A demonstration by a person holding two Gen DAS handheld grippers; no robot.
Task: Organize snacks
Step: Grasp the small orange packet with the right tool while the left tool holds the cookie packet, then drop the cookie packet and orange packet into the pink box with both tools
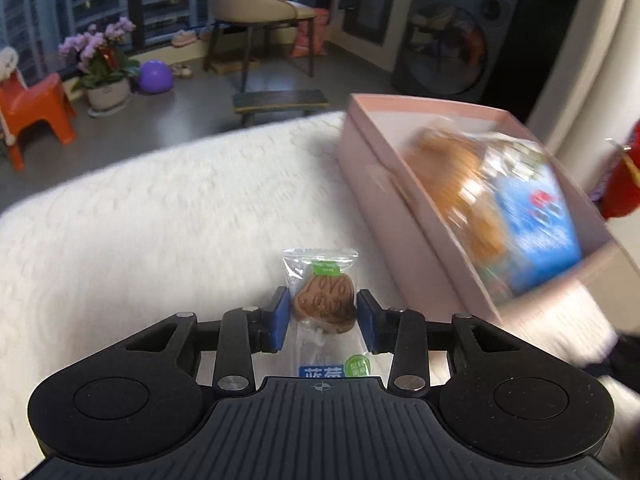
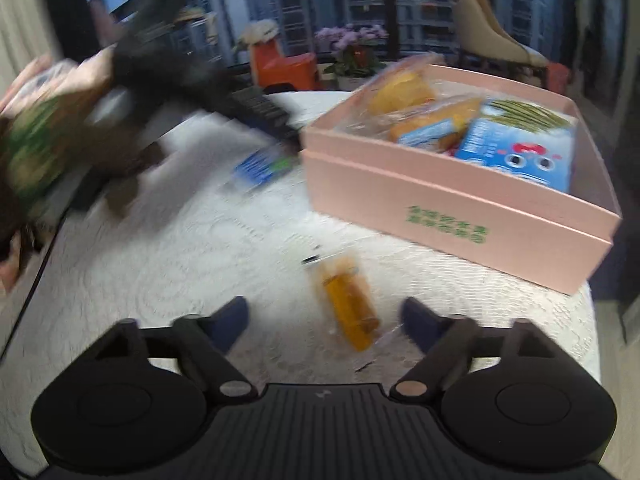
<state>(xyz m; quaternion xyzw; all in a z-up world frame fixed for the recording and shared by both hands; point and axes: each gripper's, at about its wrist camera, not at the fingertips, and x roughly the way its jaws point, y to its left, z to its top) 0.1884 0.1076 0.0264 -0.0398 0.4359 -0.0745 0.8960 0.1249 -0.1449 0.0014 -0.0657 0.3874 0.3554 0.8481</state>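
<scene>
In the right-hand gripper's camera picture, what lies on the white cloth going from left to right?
Blue snack packet → orange wrapped snack, lying between the open right gripper fingers → pink box holding more snacks.

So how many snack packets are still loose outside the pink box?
2: a cookie packet inside the left gripper, an orange packet at the right gripper. Blurred clutter beyond may hide more.

A glossy clear plastic wrapper (image 1: 320,280) is covering the biscuit; the pink box (image 2: 440,200) is looking like matt card, the white tabletop cloth (image 1: 160,220) textured.
</scene>
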